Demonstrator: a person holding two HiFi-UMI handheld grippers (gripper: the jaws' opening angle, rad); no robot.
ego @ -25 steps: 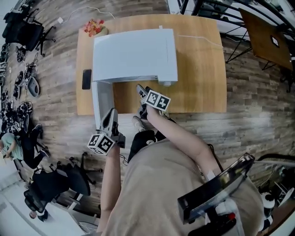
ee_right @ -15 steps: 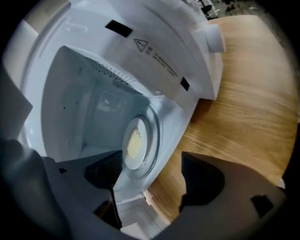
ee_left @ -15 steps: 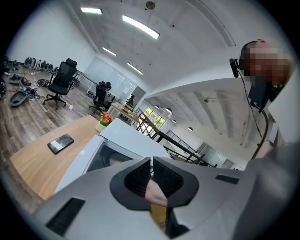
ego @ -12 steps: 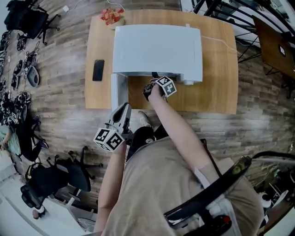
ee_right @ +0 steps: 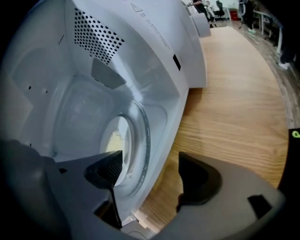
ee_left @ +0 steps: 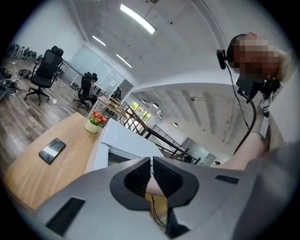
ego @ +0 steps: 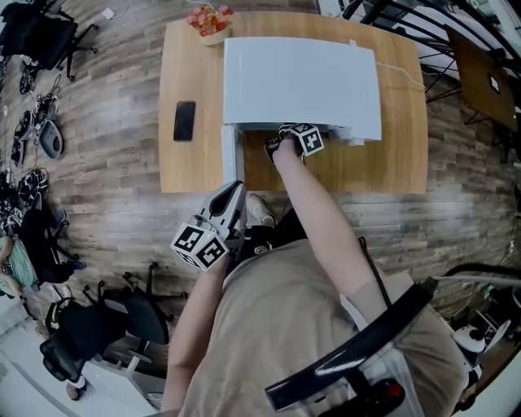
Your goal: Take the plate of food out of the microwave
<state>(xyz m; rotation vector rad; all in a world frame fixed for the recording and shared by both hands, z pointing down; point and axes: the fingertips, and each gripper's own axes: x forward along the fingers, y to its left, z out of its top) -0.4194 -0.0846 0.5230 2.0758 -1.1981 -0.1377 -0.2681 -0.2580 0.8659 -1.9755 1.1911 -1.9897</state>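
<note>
The white microwave (ego: 301, 77) stands on the wooden table (ego: 195, 163) with its door (ego: 230, 155) swung open to the left. Inside it, a white plate with pale yellow food (ee_right: 115, 140) rests on the glass turntable (ee_right: 143, 136). My right gripper (ee_right: 150, 176) is at the oven's mouth, angled down toward the plate. Its jaws are open and have just been opening; the pads press on nothing, and the turntable's rim shows beyond the gap. In the head view the right gripper (ego: 286, 138) sits at the opening. My left gripper (ego: 234, 193) hangs before the table's near edge, shut and empty.
A black phone (ego: 185, 120) lies on the table left of the microwave, and a small pot of red flowers (ego: 210, 18) stands at the far left corner. Office chairs (ego: 98, 322) and gear sit on the wood floor at the left. A white cable (ego: 403, 69) leads off behind the oven.
My right gripper has dropped and tipped down from in front of the microwave into its opening. The left gripper has drifted slightly right, staying below the table edge.
</note>
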